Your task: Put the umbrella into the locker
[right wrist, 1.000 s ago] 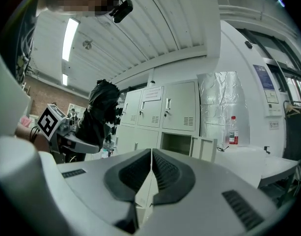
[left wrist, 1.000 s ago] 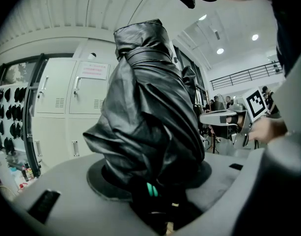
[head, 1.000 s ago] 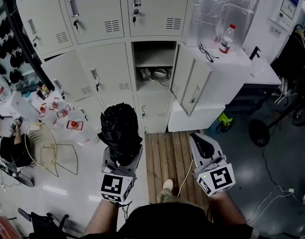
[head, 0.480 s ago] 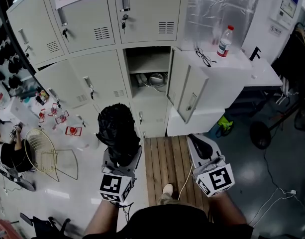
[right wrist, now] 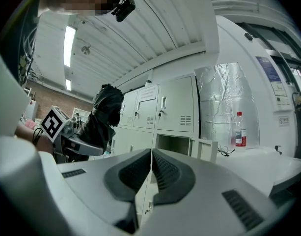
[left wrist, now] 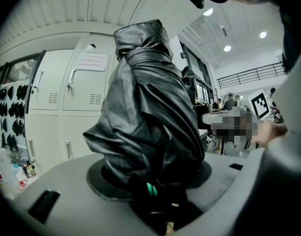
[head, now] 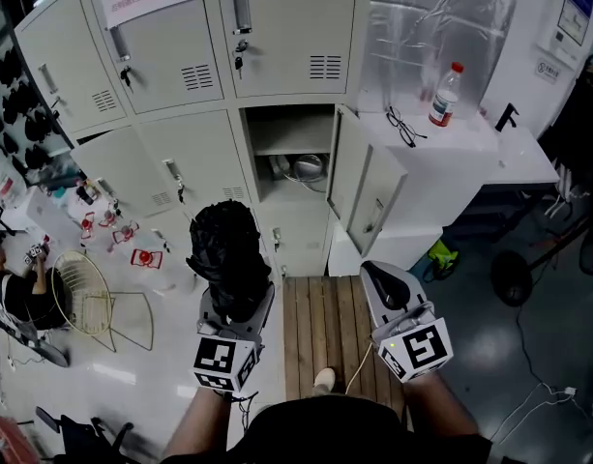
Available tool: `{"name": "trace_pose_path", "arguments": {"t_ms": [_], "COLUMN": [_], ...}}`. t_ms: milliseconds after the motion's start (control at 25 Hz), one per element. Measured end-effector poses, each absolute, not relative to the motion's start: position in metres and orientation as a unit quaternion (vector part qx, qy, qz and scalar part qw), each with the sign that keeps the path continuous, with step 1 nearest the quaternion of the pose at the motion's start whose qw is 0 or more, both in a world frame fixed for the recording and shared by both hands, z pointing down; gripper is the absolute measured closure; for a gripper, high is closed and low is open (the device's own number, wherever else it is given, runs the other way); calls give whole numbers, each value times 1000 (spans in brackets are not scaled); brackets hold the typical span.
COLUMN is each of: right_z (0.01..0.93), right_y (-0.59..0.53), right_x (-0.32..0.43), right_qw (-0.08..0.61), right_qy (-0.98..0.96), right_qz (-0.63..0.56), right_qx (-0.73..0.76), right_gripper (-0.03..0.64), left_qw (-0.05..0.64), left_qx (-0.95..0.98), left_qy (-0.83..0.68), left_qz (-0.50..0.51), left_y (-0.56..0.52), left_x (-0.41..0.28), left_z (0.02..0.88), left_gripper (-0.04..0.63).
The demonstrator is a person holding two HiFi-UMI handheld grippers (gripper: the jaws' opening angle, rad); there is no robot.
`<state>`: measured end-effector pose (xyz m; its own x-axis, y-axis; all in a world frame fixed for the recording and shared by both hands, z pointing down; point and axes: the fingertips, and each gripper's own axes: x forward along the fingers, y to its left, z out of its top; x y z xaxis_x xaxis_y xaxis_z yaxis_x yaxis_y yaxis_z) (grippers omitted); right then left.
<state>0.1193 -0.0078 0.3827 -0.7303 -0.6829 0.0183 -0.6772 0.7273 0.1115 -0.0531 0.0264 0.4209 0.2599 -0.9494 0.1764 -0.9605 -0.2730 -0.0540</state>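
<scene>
Umbrella point(head: 228, 257), black, folded, clamped upright in left gripper point(head: 236, 303); its handle is buried between the jaws, not visible. Right gripper point(head: 386, 280) jaws pressed together, empty. Open locker point(head: 294, 135) ahead, door point(head: 367, 187) swung right; contents dim, unclear. Wooden slats point(head: 325, 322) underfoot. Bottle point(head: 443, 95) on white cabinet point(head: 470, 153).
</scene>
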Motion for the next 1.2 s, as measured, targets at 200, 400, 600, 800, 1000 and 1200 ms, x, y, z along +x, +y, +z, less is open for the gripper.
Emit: {"name": "trace_pose_path", "arguments": {"t_ms": [200, 400, 600, 800, 1000, 1200], "right_z": [382, 384, 382, 377, 376, 379], "right_y": [-28, -43, -52, -55, -52, -51], "right_x": [120, 124, 127, 126, 124, 123], "right_qw": [31, 29, 30, 33, 32, 30], "right_qy": [-934, -937, -939, -941, -943, -944], "right_qz": [-51, -52, -56, -59, -59, -56], "right_qx": [352, 344, 338, 330, 325, 324], "right_gripper": [586, 586, 586, 586, 586, 586], "left_qw": [29, 7, -4, 2, 14, 16], "left_qx": [776, 752, 751, 750, 746, 747], "left_qy": [-625, -653, -654, -655, -660, -659], "left_qz": [82, 89, 92, 89, 86, 88], "left_y": [8, -2, -9, -8, -3, -4], "left_x": [-54, -54, -47, -47, -50, -51], "left_z": [416, 417, 415, 413, 416, 416], "left_gripper": [344, 344, 344, 344, 344, 344]}}
